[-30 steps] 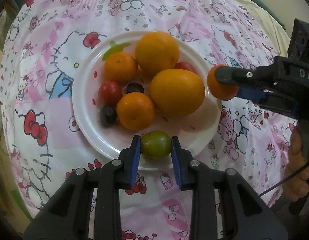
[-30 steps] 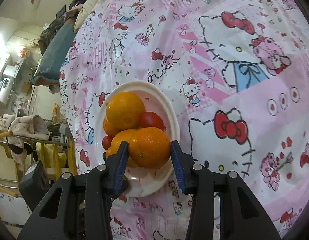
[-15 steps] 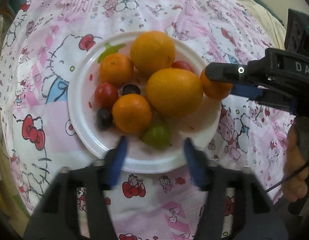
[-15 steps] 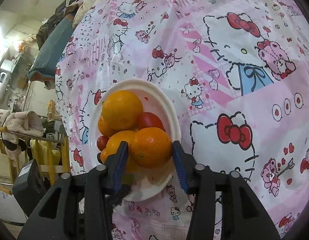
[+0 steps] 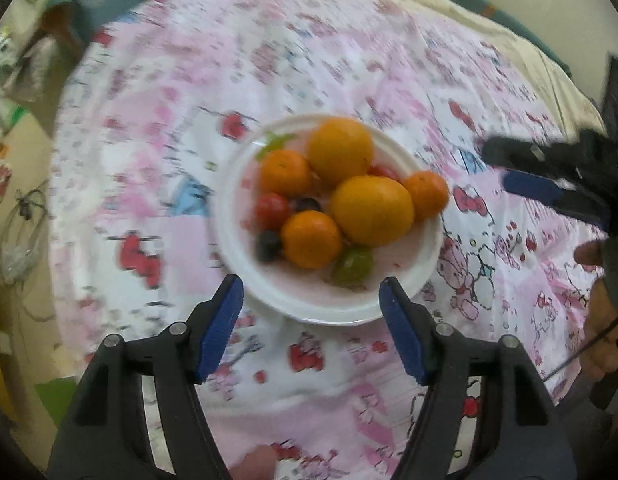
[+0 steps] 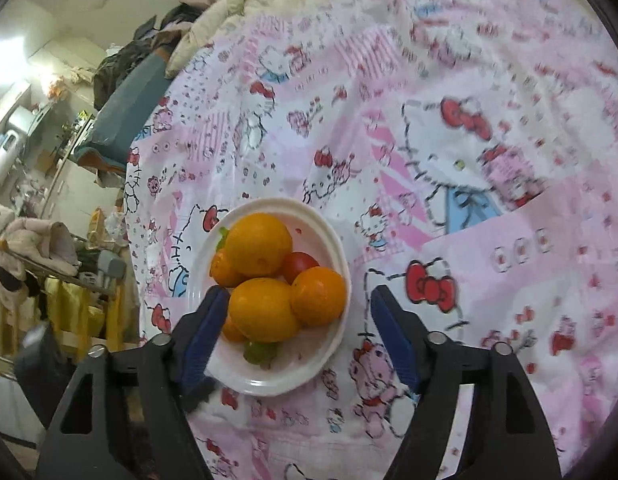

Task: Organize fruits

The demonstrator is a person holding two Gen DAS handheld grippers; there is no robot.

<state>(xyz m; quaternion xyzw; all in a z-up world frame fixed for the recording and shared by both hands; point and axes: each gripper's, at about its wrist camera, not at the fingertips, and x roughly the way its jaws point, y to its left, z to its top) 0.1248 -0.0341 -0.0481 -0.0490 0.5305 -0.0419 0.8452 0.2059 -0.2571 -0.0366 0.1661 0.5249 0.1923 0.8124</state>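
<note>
A white plate (image 5: 427,270) on the pink Hello Kitty cloth holds several fruits: two big oranges (image 5: 372,210), small tangerines (image 5: 311,239), red tomatoes (image 5: 272,210), dark grapes (image 5: 268,245) and a green tomato (image 5: 353,266). My left gripper (image 5: 311,308) is open and empty, raised just before the plate's near rim. My right gripper (image 6: 297,320) is open and empty over the plate (image 6: 333,352). The small tangerine (image 6: 318,296) lies free on the plate beside a big orange (image 6: 263,309). The right gripper also shows in the left wrist view (image 5: 525,172).
The cloth (image 5: 349,60) covers a round surface that drops off at its edges. A cluttered room with a rack and clothes (image 6: 37,248) lies beyond the left edge. A cream quilt (image 5: 489,40) lies at the far side.
Both grippers have opened and pulled back and up. The green tomato and the small tangerine were let go and now rest on the plate.
</note>
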